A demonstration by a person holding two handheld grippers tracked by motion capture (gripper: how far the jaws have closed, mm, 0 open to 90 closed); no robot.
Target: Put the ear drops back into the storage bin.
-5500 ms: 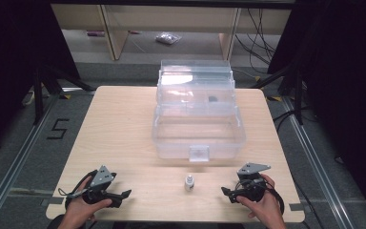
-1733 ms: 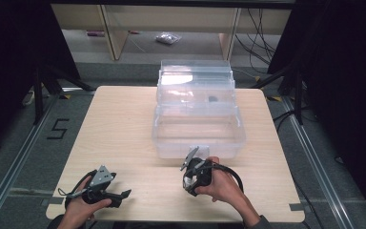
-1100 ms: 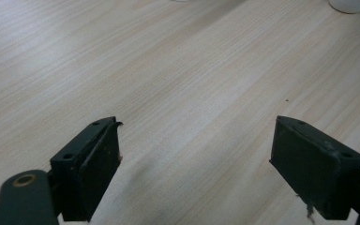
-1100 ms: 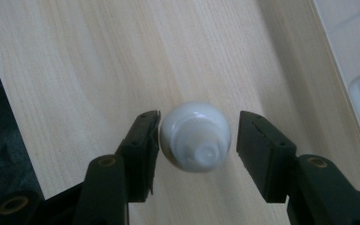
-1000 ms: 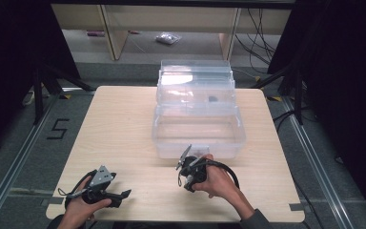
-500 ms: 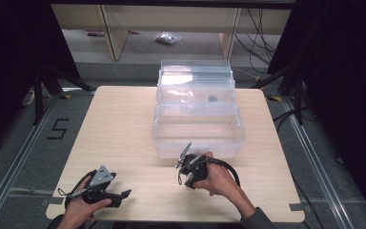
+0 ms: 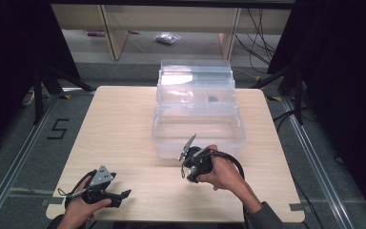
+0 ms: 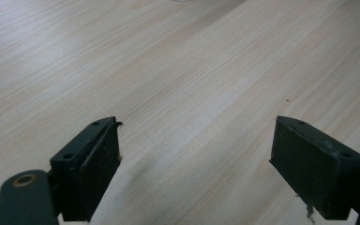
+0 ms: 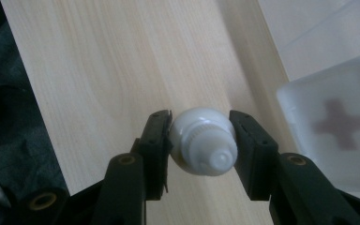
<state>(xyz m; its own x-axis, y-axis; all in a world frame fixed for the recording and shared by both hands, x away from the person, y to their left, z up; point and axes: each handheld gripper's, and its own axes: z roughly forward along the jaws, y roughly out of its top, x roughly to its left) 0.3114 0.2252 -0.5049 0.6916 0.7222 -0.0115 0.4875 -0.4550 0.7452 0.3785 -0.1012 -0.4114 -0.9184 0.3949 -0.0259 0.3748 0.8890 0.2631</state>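
Right gripper view has the right gripper (image 9: 201, 140) with its jaws closed on a small white plastic screw-cap bottle (image 9: 202, 140), pinched across its rounded body, beside the frosted latch of the clear plastic storage box (image 9: 330, 136). In the high view that gripper (image 7: 190, 164) is lifted just before the box's front wall, near the middle of the pale wooden surface (image 7: 119, 129). The round, smooth bottle could twist or squirt out if the squeeze eases, or knock against the box wall on its way. The left gripper (image 7: 107, 193) rests near the surface's near left corner, jaws spread and empty.
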